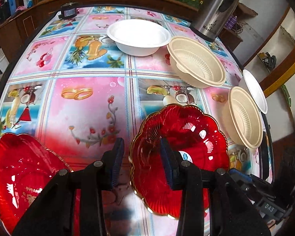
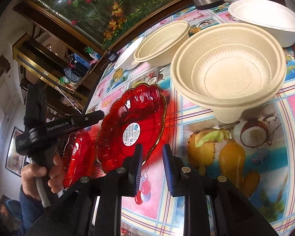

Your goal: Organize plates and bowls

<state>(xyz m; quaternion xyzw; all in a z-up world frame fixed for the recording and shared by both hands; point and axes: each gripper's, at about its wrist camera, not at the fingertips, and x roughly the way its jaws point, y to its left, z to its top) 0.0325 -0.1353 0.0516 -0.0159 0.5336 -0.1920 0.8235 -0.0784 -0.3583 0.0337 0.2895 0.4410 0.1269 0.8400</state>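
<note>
Here we see the left tongs [image 1: 142, 163] in the lower middle of the left wrist view, jaws partly apart. Its right pad sits over the inside of a red scalloped plate [image 1: 186, 145] and its left pad is outside the rim; whether the pads press the rim we cannot tell. That plate appears tilted above the worktop [image 1: 84, 98], which carries a bright patterned cloth. A second red plate [image 1: 19, 173] fills the lower left corner.

In the right wrist view the right tongs [image 2: 152, 167] stand at lower centre, jaws a little apart and holding nothing; only the cloth shows between the blue pads. The left pad lies just beside the near rim of the red plate, and whether they touch we cannot tell. At the left edge a hand [image 2: 37, 177] grips the handle of the other tool.

Toward the upper right of the left wrist view sit a white bowl [image 1: 138, 36], a beige ribbed bowl [image 1: 197, 63], another beige bowl [image 1: 243, 118] and a white dish [image 1: 254, 90] at the worktop edge. A steel flask [image 1: 216, 9] stands behind them.
</note>
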